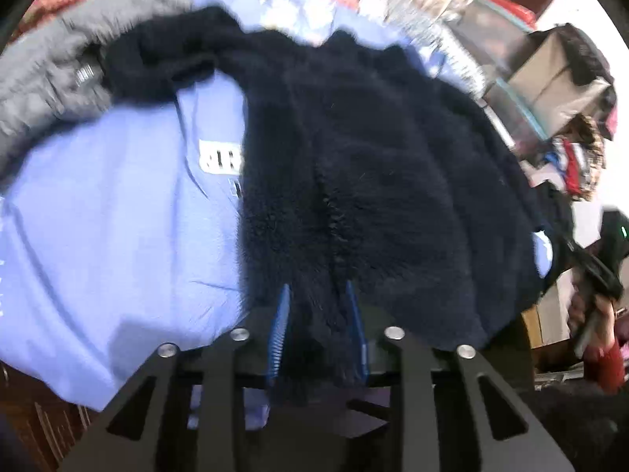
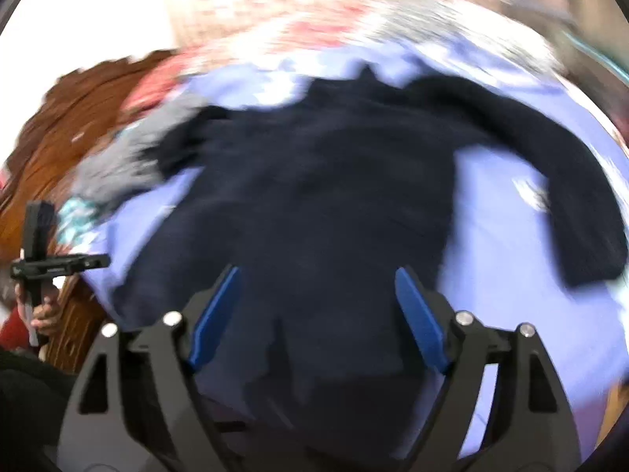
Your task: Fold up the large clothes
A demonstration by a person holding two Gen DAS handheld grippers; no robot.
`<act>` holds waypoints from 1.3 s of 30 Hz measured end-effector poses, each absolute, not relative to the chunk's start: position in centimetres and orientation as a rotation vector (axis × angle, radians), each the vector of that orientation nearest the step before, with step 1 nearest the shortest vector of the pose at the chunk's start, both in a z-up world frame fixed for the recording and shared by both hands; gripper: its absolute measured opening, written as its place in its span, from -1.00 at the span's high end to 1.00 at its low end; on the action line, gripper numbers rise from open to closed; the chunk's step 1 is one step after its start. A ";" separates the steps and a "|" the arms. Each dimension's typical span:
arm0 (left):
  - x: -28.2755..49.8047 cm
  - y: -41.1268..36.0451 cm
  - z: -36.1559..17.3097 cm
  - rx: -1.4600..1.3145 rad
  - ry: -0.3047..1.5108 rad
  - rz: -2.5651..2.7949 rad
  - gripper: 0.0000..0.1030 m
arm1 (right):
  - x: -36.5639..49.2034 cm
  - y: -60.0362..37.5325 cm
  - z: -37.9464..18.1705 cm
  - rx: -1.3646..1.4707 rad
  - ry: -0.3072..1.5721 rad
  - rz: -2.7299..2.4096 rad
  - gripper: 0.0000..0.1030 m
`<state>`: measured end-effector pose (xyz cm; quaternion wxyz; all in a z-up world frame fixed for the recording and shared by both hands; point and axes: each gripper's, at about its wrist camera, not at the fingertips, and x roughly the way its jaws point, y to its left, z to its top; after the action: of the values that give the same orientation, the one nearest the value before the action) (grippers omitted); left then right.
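Note:
A large dark navy fleece jacket (image 1: 373,149) lies spread on a light blue sheet (image 1: 98,236). My left gripper (image 1: 318,291) is shut on the jacket's near hem, with fleece bunched between its blue pads. In the right wrist view the jacket (image 2: 322,196) lies spread out, one sleeve (image 2: 550,165) stretched to the right. My right gripper (image 2: 316,275) is open, its blue pads wide apart over the jacket's near edge, holding nothing. The right gripper also shows at the right edge of the left wrist view (image 1: 597,275), and the left gripper at the left edge of the right wrist view (image 2: 51,263).
A grey garment (image 1: 43,86) lies at the far left of the sheet. Boxes and piled clothes (image 1: 550,90) stand at the right. A floral bedspread (image 2: 314,19) lies beyond the sheet. A brown wooden headboard (image 2: 59,137) is at the left.

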<state>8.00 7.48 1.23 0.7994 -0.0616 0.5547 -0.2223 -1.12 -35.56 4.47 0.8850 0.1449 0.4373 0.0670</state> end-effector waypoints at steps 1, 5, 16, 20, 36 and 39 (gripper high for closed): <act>8.2 6.7 0.4 -0.140 1.220 -0.492 -0.07 | -1.8 -36.5 3.2 0.347 0.934 0.129 -0.51; 8.6 4.4 -2.3 -0.118 1.286 -0.509 -0.10 | -2.8 -36.9 -1.6 0.479 1.037 0.194 0.62; 3.4 0.1 -1.9 0.008 1.312 -0.613 0.57 | -3.2 -38.9 -0.2 0.294 1.160 0.060 0.17; 3.5 1.8 -2.2 -0.032 1.339 -0.578 0.57 | -3.4 -39.6 0.5 0.350 1.090 0.047 -0.05; 9.7 0.7 5.0 -0.031 1.136 -0.578 0.57 | 1.0 -48.2 4.0 0.101 0.844 -0.320 -0.32; 10.1 -3.3 4.6 0.016 1.161 -0.636 0.57 | 4.3 -48.2 0.5 -0.114 0.954 -0.341 -0.38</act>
<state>10.09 -3.25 4.63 0.7888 0.0073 0.5390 -0.2953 4.33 -48.19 0.48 0.8729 -0.0547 0.4565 -0.1633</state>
